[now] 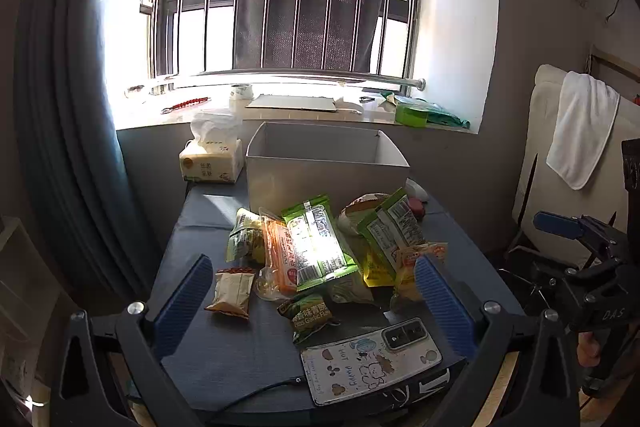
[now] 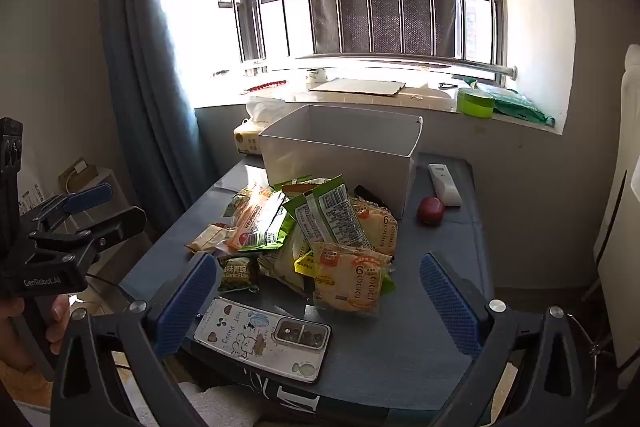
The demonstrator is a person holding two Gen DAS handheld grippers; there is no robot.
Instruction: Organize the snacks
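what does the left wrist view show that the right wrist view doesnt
Only the left wrist view: the white towel draped over a chair at right, and the right gripper seen from the side.

Only the right wrist view: the white remote lying clear beside the red fruit, and the left gripper seen from the side.

Both: the grey box, the snack pile, the phone, the tissue pack, and wide-open, empty grippers.

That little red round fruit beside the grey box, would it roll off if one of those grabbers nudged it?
Probably. The small red round fruit looks smooth and ball-shaped, so a nudge would likely send it rolling. The flat dark table has no visible lip. The white remote control right beside it might stop it on that side.
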